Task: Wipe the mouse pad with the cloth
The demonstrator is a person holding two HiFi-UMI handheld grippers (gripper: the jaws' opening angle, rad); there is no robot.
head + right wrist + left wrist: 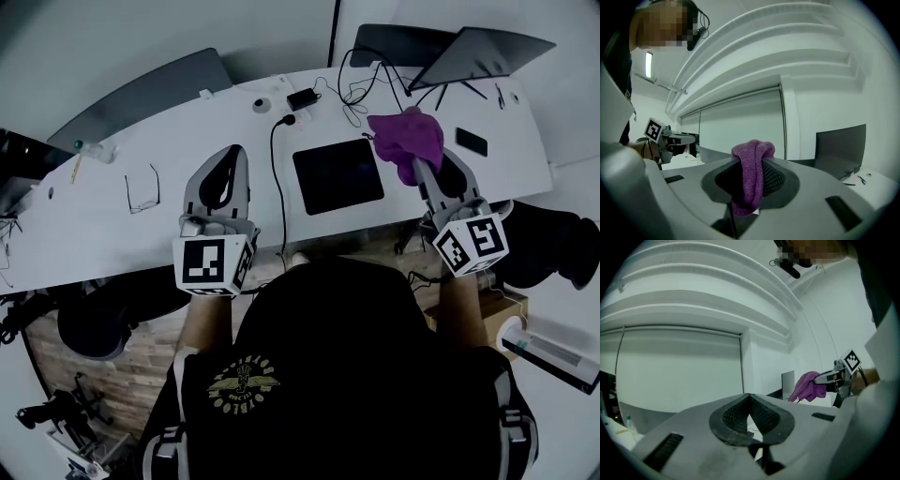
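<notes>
Jaws together and empty on the left gripper (232, 155), hovering over the desk (103, 225). Mouse pad (337, 175) lies bare mid-desk. Right gripper (419, 167) pinches the cloth (408, 136) in its jaws, up just right of the pad. Carry step, I'd say; next, lower it flat onto the pad.

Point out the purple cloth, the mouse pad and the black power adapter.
purple cloth (408, 139): head view, middle of the bunched fabric.
mouse pad (337, 175): head view, centre of its black surface.
black power adapter (302, 97): head view, top of its body.
</notes>
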